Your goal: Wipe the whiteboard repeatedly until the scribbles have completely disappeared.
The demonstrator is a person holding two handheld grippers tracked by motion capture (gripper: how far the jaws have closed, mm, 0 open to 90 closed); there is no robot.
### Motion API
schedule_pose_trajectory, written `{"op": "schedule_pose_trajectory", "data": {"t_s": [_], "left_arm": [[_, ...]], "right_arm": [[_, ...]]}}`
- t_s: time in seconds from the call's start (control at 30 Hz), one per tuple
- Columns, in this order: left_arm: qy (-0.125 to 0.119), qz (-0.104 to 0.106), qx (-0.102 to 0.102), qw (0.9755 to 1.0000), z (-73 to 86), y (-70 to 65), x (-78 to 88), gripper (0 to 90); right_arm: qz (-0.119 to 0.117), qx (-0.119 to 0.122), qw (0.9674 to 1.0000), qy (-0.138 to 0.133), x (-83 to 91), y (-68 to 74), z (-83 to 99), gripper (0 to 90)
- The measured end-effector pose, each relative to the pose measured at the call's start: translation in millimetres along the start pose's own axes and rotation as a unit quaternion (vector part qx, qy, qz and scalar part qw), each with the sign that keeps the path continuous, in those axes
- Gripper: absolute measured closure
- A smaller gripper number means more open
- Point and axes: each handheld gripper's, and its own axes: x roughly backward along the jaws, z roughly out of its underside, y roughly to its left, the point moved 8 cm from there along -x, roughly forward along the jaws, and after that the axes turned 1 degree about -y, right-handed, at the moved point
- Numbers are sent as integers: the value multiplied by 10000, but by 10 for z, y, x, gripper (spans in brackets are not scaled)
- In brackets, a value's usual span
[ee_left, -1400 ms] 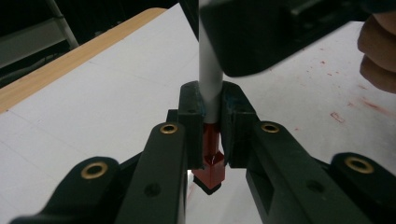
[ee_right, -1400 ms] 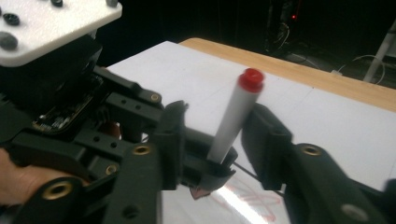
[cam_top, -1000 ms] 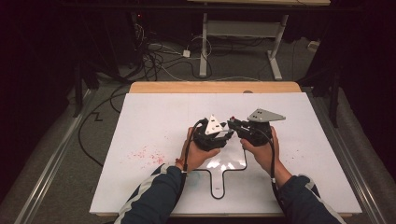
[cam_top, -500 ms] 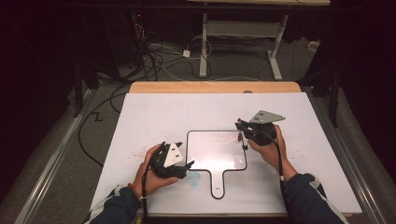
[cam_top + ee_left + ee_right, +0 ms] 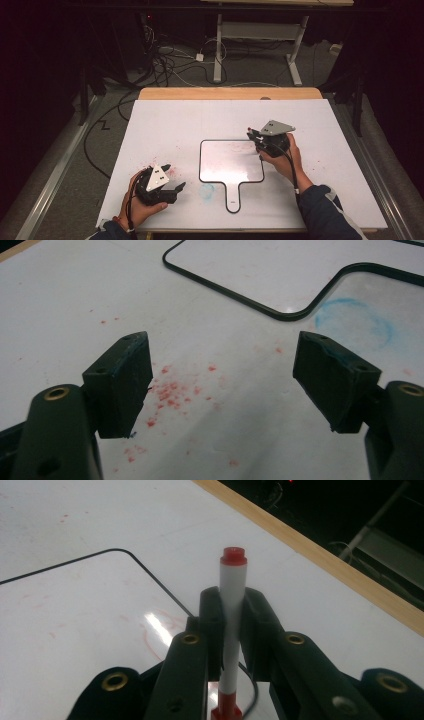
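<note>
Left gripper [image 5: 170, 189] has swung off the small black-rimmed paddle-shaped whiteboard [image 5: 231, 162] to the near-left part of the big white tabletop sheet [image 5: 165, 125], over red specks; its jaws have just opened & stand spread w/ nothing between. Right gripper [image 5: 255, 136] sits at the board's far-right corner, clamped on a white marker w/ red cap [image 5: 231, 610], pinched mid-barrel, standing between the jaws.
</note>
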Motion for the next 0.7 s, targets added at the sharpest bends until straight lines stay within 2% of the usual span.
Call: {"op": "schedule_pose_trajectory", "data": {"t_s": [0.03,0.17,0.27,0.33,0.43,0.5,0.57,0.7], "left_arm": [[26,-13,-86,10000,-2,-12,-5,229],[-9,21,-122,9999,-30,-26,-26,229],[8,42,-187,9998,-39,-35,-37,229],[-21,48,-181,9998,-47,-29,-35,228],[-71,50,-101,9999,-61,-5,-36,228],[-79,68,-97,9999,-64,-3,-40,228],[-70,82,-131,9999,-64,-10,-43,229],[-74,112,-149,9998,-66,-14,-45,228]], "right_arm": [[-90,-4,9999,-51,-41,30,-12,817],[-342,-128,9992,-165,-180,126,-38,818],[-432,-147,9985,-304,-241,152,-103,817],[-584,-231,9968,-488,-251,187,-176,817],[-847,-331,9919,-883,-269,243,-319,817],[-954,-348,9900,-982,-315,281,-381,817],[-1037,-391,9886,-1017,-381,323,-413,817],[-1145,-413,9882,-934,-487,394,-382,817]]}}
